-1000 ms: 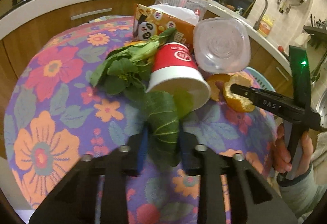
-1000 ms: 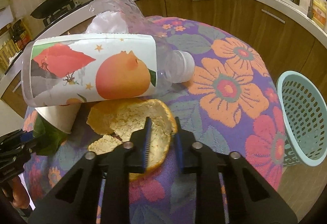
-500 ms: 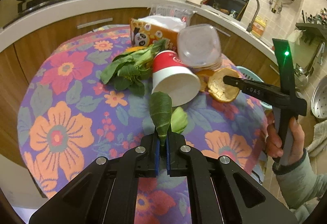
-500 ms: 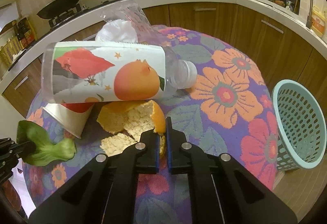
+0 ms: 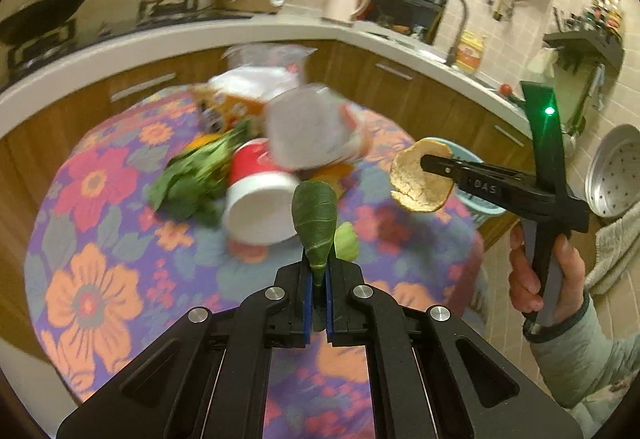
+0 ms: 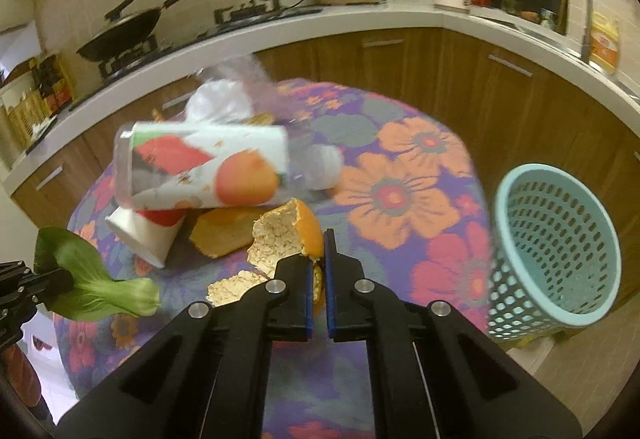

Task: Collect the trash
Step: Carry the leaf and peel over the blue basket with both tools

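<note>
Left tongs [image 5: 316, 293], bottom centre of the left wrist view, were clamped on the stem of a green bok choy leaf [image 5: 315, 217]; the leaf stood up from the blue pads, clear of the table. In the right wrist view the same leaf hung at the lower left edge, above the cloth.

Right tongs [image 6: 318, 279], bottom centre of the right wrist view, were closed on a curled piece of orange peel with white pith [image 6: 294, 235]. In the left wrist view that peel sat at the black tong tips, centre right, raised off the table, with the person's hand [image 5: 536, 275] on the handle at the right edge.

Round table with purple floral cloth [image 5: 92, 199] filled the middle of both views. Left on it: a red and white paper cup on its side [image 5: 260, 199], a bunch of green leafy vegetable [image 5: 196, 175] just left of the cup, a clear plastic bottle with a fruit-print label lying flat [image 6: 208, 167], more orange peel pieces [image 6: 224, 225] below the bottle, and a crumpled clear plastic bag [image 6: 224, 99] behind it. Far items were motion-blurred.

Light blue perforated plastic basket [image 6: 556, 251] stood on the floor beside the table, right side of the right wrist view, its mouth tilted toward the camera.
</note>
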Action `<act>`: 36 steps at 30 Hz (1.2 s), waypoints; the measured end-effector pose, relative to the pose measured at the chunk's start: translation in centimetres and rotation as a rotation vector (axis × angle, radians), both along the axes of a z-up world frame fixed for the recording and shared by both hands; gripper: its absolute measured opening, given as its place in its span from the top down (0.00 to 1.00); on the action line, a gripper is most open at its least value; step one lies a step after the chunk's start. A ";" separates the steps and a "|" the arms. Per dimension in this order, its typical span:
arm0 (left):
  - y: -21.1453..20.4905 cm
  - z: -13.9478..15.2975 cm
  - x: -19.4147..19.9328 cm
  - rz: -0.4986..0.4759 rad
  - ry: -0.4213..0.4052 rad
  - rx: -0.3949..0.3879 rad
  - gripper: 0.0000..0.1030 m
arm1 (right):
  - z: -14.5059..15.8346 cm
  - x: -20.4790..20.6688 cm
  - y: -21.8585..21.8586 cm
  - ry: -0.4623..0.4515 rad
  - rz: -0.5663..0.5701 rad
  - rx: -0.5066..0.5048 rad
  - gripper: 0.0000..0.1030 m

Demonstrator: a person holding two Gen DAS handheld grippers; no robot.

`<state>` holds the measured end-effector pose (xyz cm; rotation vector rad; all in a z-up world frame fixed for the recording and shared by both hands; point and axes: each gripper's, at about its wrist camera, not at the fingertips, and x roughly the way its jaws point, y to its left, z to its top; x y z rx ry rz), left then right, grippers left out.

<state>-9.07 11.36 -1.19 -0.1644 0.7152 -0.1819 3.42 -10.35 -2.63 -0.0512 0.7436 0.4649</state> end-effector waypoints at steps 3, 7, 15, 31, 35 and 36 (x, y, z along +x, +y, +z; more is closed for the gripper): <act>-2.3 1.2 1.4 -0.061 -0.035 0.011 0.98 | 0.5 0.8 -2.4 -0.015 -0.055 0.013 0.97; -5.9 2.7 4.1 -0.139 -0.064 0.029 0.98 | 0.8 2.5 -6.3 -0.027 -0.138 0.023 0.97; -14.9 2.6 12.7 -0.263 -0.037 0.003 0.98 | -1.3 6.9 -15.6 0.000 -0.328 0.023 0.97; -29.9 -4.0 26.7 -0.393 0.132 0.050 0.98 | -8.3 13.1 -26.3 0.112 -0.551 0.011 0.97; -31.4 -5.4 28.4 -0.397 0.165 0.049 0.98 | -10.0 14.4 -27.4 0.143 -0.566 0.009 0.97; -31.6 -5.7 28.6 -0.398 0.172 0.051 0.98 | -10.3 14.6 -27.6 0.151 -0.566 0.009 0.97</act>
